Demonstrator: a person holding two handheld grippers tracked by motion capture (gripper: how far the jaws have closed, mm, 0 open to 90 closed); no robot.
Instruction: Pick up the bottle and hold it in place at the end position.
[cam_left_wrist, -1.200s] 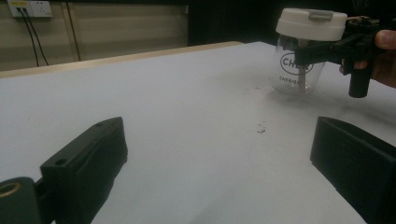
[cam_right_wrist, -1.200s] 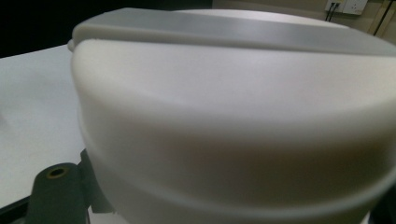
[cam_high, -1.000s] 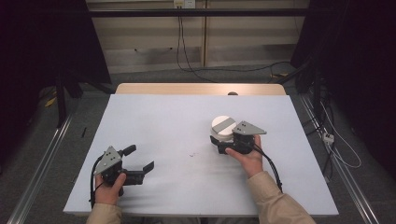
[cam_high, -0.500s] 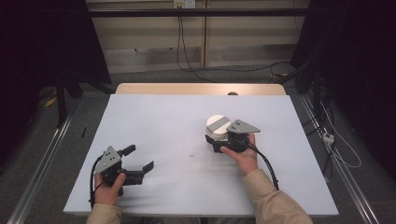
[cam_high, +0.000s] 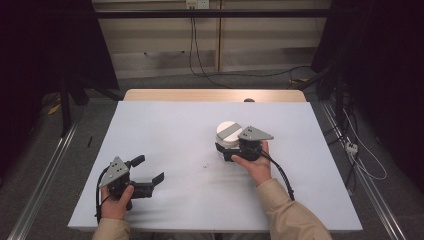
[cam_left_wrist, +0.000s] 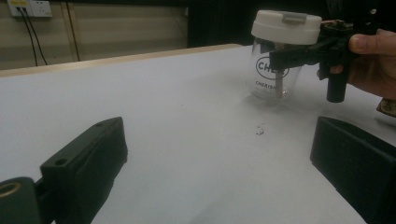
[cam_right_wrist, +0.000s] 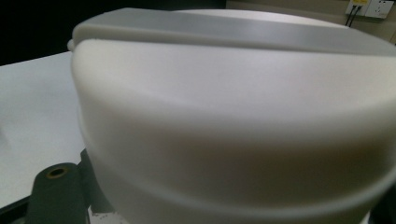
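Right hand-held gripper (cam_high: 226, 150) is gripping a clear jar (cam_left_wrist: 273, 74) just below its white lid (cam_high: 228, 132); the black jaws are standing closed against the jar's sides, as the left gripper view is showing. The jar is standing upright on the white surface (cam_high: 165, 140), right of centre and slightly toward the far half, its base touching the surface. Dark lettering is showing on the clear wall. A grey bar is running across the lid top (cam_right_wrist: 233, 32), and the lid is sitting very close in front of the right gripper view's camera.

Left hand-held gripper (cam_high: 147, 175) is resting low over the near-left part of the surface, well apart from the jar. Its jaws are standing wide open with nothing between them; bare surface is showing in the gap in the left gripper view.

A small dark speck (cam_high: 205, 166) is lying on the surface between the two grippers, nearer the jar. Cables are trailing from both grippers toward the person's sleeves.
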